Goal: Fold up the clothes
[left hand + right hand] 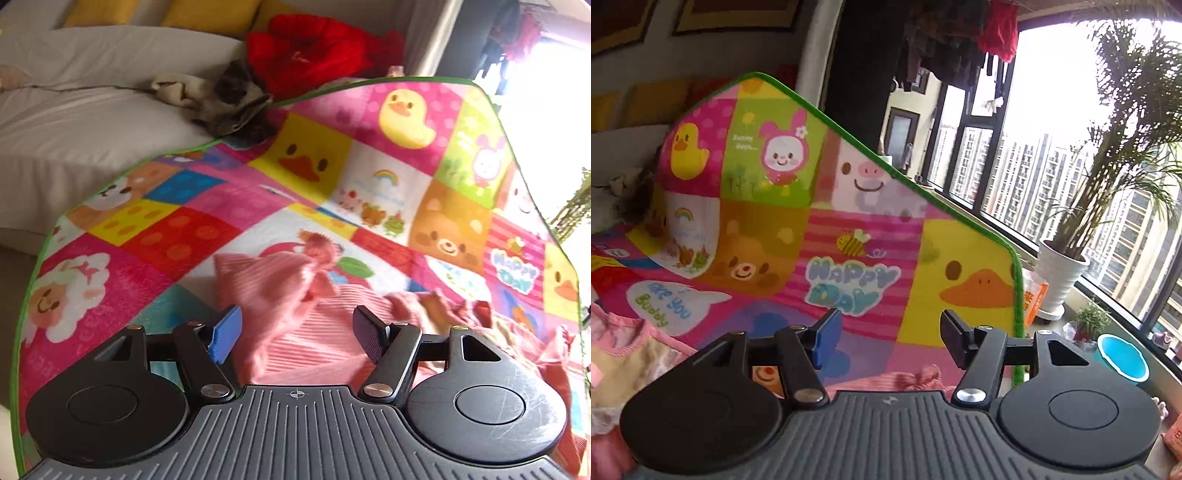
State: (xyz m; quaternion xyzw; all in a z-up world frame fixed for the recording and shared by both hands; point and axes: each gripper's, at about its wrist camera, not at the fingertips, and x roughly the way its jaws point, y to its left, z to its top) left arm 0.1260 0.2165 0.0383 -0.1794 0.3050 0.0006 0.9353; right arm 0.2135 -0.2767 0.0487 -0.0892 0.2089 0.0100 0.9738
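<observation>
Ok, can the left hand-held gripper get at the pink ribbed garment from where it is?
Probably yes. The left hand-held gripper is open, and the pink ribbed garment lies on the colourful mat right under its fingers, with nothing in between.

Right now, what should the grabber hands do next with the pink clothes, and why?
Probably bring the left gripper down to pinch an edge of the pink ribbed garment. Its jaws stand open with nothing gripped, and the garment lies rumpled on the cartoon mat right under them. The right gripper is open too, over bare mat.
</observation>
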